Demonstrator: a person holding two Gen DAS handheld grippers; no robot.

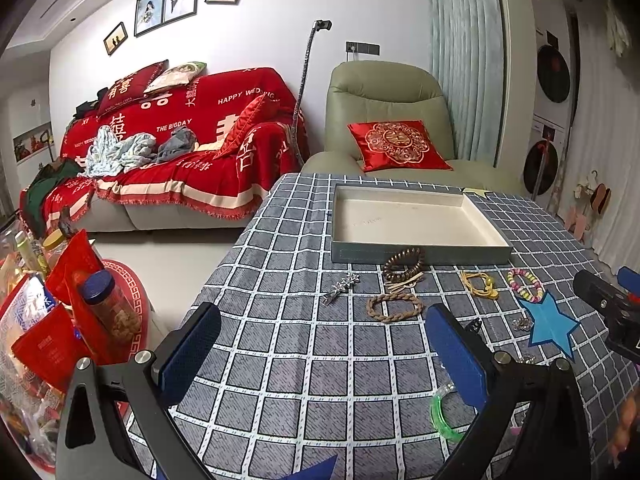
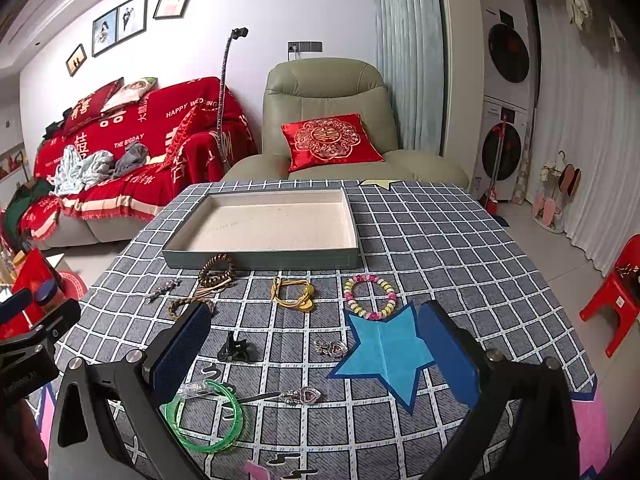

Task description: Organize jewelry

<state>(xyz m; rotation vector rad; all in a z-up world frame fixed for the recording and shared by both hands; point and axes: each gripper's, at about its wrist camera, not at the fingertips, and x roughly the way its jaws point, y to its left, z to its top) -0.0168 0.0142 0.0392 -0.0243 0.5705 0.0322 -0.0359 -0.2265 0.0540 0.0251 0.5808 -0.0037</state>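
Note:
A shallow grey box [image 2: 260,258] with a cream inside stands empty at the table's far side; it also shows in the left wrist view [image 1: 420,254]. Jewelry lies in front of it: a brown bead bracelet [image 2: 217,269], a braided brown band [image 1: 394,307], a silver hair clip [image 1: 341,287], a yellow cord bracelet [image 2: 294,294], a pastel bead bracelet [image 2: 370,297], a black claw clip [image 2: 236,350], a green bangle [image 2: 204,416] and two pink-stone brooches [image 2: 302,395]. My left gripper [image 1: 322,354] and right gripper [image 2: 316,346] are both open, empty, above the cloth.
The table wears a grey checked cloth [image 2: 440,240] with a blue paper star [image 2: 386,354] on it. A green armchair [image 2: 332,136] and a red-covered sofa [image 1: 180,148] stand behind. Snack packets and a jar [image 1: 108,308] sit at the left, a red stool [image 2: 616,300] at the right.

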